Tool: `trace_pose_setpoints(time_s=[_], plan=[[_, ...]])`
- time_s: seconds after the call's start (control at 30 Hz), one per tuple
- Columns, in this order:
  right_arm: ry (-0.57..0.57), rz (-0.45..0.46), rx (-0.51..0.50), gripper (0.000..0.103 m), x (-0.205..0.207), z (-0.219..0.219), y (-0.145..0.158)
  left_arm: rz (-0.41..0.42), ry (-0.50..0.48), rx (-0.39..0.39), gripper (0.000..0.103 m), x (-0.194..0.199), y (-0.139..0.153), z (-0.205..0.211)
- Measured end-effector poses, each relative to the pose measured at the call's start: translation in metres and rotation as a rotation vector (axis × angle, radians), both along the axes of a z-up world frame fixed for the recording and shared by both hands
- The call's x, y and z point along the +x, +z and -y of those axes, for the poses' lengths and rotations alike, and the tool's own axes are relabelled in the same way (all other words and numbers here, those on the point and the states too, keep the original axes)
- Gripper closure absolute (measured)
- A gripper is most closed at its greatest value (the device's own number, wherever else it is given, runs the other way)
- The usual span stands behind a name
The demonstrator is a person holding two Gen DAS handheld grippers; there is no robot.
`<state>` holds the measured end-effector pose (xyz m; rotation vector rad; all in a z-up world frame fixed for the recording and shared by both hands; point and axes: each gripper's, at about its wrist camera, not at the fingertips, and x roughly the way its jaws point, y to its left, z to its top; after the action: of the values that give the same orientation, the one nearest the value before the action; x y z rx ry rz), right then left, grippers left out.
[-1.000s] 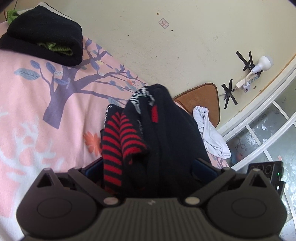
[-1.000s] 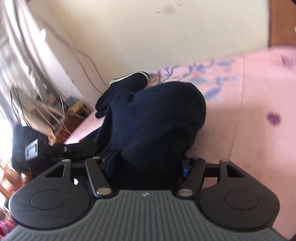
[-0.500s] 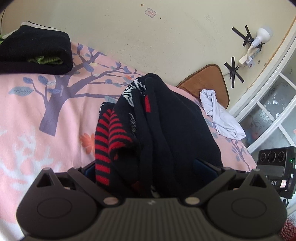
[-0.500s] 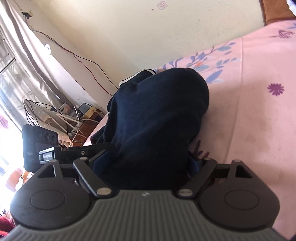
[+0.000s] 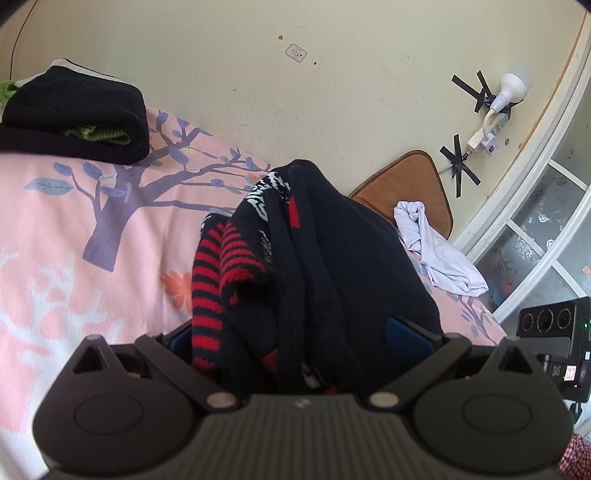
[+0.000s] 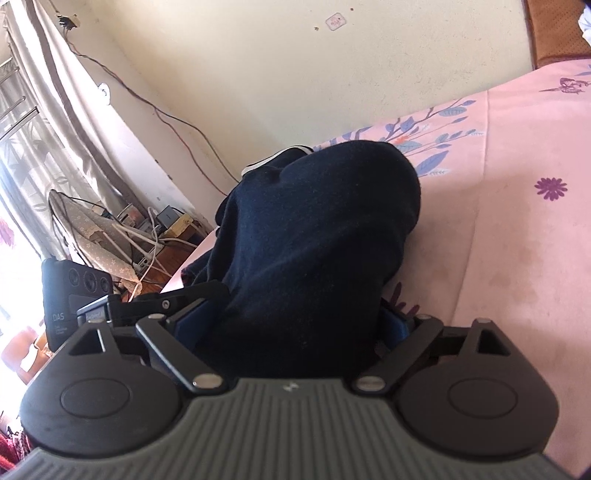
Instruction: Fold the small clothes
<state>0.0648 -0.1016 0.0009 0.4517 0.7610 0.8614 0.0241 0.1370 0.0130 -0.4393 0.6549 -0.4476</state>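
While jaws part, the right gripper (image 6: 295, 325) straddles a dark sweater (image 6: 314, 236) | left gripper (image 5: 295, 332) state unclear | soft, floppy knit: grip folded edge.

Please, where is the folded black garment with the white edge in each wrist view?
Left wrist: upper left, the folded black garment lies on the pink bedsheet.
Right wrist: only its white-edged sliver shows at upper centre, behind the dark garment.
Shared landmark: the small wall sticker, high on the wall in both.

Pink floral bedsheet (image 5: 74, 229); brown cushion (image 5: 410, 177) by wall; bulb (image 5: 511, 86), power strip (image 5: 487, 133) taped up.
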Motion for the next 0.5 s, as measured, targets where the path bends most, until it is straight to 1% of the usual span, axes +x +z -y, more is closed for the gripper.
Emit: trace_pose_setpoints(time_s=[0.03, 0.07, 0.5], plan=[[0.014, 0.007, -0.003, 0.000, -0.0003, -0.0013, 0.0001, -0.001, 0.000, -0.003, 0.000, 0.0000, -0.0001, -0.0004], [0.031, 0.013, -0.009, 0.000, -0.0005, -0.0030, 0.0003, -0.001, -0.001, -0.006, 0.000, 0.0002, -0.0001, -0.0009], [0.042, 0.015, -0.019, 0.000, -0.0006, -0.0036, 0.0005, -0.012, -0.014, 0.004, 0.000, 0.0025, 0.0010, -0.0006]])
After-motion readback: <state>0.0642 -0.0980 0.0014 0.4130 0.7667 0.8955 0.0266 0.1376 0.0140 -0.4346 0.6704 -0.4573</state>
